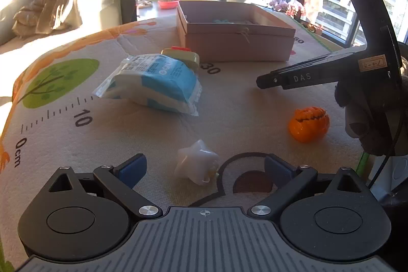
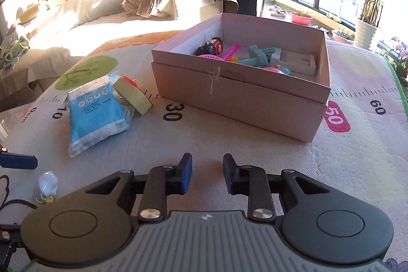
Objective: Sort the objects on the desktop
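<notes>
left gripper (image 1: 205, 167): released wide, white star toy (image 1: 197, 162) between its fingers, untouched | right gripper (image 2: 207, 173): narrowed, holding nothing | box (image 2: 255, 103): far side of table | risk: off-centre closing could squirt the slick toy away

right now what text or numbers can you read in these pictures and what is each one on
"0cm", "10", "30", "50", "60": ruler scale printed on the beige cartoon play mat
"DAS": black finger of the right gripper
Handwritten paper tag on that gripper: too blurred to read
Print on the blue and white plastic packet: too small to read
</notes>
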